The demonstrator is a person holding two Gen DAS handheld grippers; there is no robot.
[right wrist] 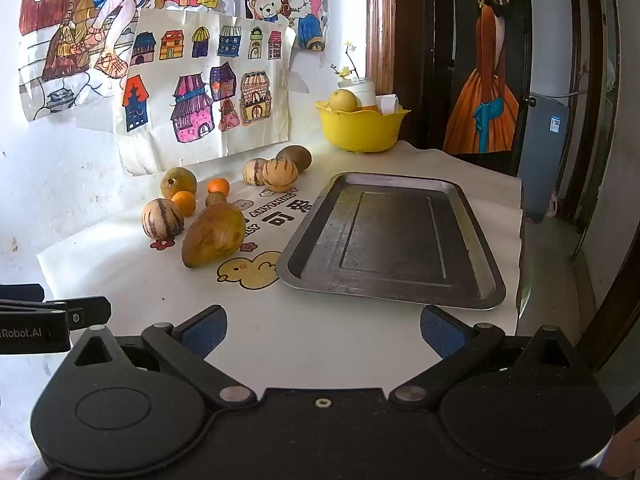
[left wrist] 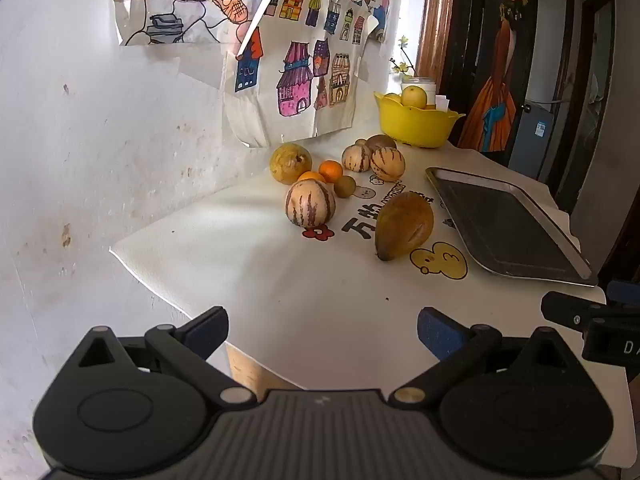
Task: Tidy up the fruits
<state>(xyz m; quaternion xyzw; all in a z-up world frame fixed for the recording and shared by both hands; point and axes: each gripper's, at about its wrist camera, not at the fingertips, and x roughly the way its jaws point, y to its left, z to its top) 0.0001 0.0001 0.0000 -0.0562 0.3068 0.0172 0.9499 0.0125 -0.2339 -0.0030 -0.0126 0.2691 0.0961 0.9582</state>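
**Nothing picked yet: which fruit first, and how to take it**

While both tools wait over the near edge of the white-covered desk [right wrist: 320,340], no fruit is in the tray. The left hand-held gripper [left wrist: 322,332] stands wide, with nothing between its blue pads; the right hand-held gripper [right wrist: 322,330] is the same, wide and empty.

The fruits lie loose on the cloth, to the left of the flat grey metal tray [right wrist: 486,264], which is empty. Closest is the big brownish-yellow pointed mango [right wrist: 214,234], just beside the tray's near-left corner. Behind it sit a round cream melon with dark stripes [right wrist: 162,218], two small oranges [right wrist: 184,202], and more striped fruits further back. A yellow plastic bowl [right wrist: 362,130] with yellow fruit stands at the far end.

I think the mango is the sensible first choice for the right tool. It is better to come from above, close across its thick middle and not the pointed end, and squeeze gently, because ripe skin may bruise. The round fruits could roll if touched, so the approach should stay clear of them.
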